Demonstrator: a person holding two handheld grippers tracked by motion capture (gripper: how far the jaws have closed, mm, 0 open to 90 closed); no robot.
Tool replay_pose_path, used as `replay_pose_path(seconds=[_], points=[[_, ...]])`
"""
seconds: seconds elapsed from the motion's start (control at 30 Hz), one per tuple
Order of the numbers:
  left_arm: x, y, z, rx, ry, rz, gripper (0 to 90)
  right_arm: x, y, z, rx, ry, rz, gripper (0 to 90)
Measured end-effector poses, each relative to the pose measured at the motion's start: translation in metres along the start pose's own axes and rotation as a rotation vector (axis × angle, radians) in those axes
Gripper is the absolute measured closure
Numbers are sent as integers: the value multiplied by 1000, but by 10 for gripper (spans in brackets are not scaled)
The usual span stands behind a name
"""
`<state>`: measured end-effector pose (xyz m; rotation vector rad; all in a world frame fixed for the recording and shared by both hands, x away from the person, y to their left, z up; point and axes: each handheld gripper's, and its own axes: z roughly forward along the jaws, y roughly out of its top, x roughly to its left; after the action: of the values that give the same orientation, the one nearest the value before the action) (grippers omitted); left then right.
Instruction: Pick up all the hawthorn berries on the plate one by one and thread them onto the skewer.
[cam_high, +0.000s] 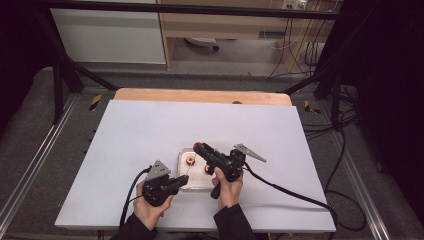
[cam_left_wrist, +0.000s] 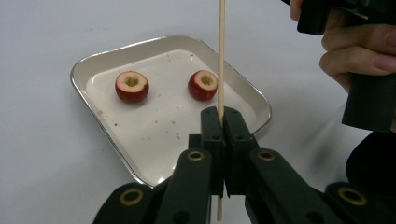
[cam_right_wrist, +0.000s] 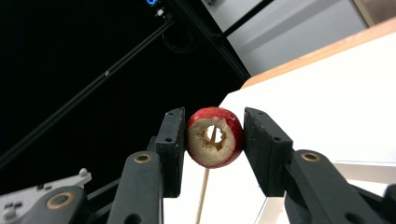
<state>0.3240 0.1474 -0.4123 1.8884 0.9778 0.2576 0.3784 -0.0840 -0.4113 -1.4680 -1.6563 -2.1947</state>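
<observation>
My left gripper (cam_left_wrist: 221, 120) is shut on a thin wooden skewer (cam_left_wrist: 221, 56) that stands upright from its jaws, in front of a metal tray (cam_left_wrist: 88, 63). Two cored red fruit pieces (cam_left_wrist: 132, 86) (cam_left_wrist: 203, 85) lie in the tray. My right gripper (cam_right_wrist: 215, 136) is shut on a third cored red fruit piece (cam_right_wrist: 229, 135), held above the tray, and the skewer (cam_right_wrist: 202, 196) shows through its hole and below it. In the high view the left gripper (cam_high: 183, 180) sits at the tray's (cam_high: 200, 186) near left corner. The right gripper (cam_high: 199, 146) hovers over the tray.
The tray rests on a white tabletop (cam_high: 150, 130) with a wooden strip (cam_high: 200, 96) along its far edge. Black frame bars and cables (cam_high: 320, 205) run around the table. Small crumbs dot the tray's floor (cam_left_wrist: 159, 126).
</observation>
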Motion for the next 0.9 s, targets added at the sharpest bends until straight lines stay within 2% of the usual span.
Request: replay_pose_path(seconds=[0.1, 0.23, 0.33, 0.4, 0.47, 0.57, 0.73, 0.9], points=[[-1, 0, 2, -2, 10, -12, 885, 1, 0, 0, -5, -7, 44, 608], [-4, -2, 5, -6, 23, -12, 885, 0, -1, 0, -11, -11, 63, 608], [-6, -1, 7, -8, 21, -33, 885, -3, -1, -1, -8, -14, 82, 609], [-6, 0, 7, -9, 0, -54, 885, -3, 0, -2, -11, -9, 86, 609], [-8, 0, 7, -15, 26, -24, 885, -3, 1, -2, -16, -5, 86, 610], [-8, 2, 9, -10, 10, -43, 886, -3, 2, -2, -9, -1, 90, 611], [-11, 1, 10, -11, 22, -14, 886, -2, 2, -3, -15, -3, 89, 613], [-8, 2, 9, -4, 32, 3, 886, -7, 7, -7, 29, -4, 114, 614]])
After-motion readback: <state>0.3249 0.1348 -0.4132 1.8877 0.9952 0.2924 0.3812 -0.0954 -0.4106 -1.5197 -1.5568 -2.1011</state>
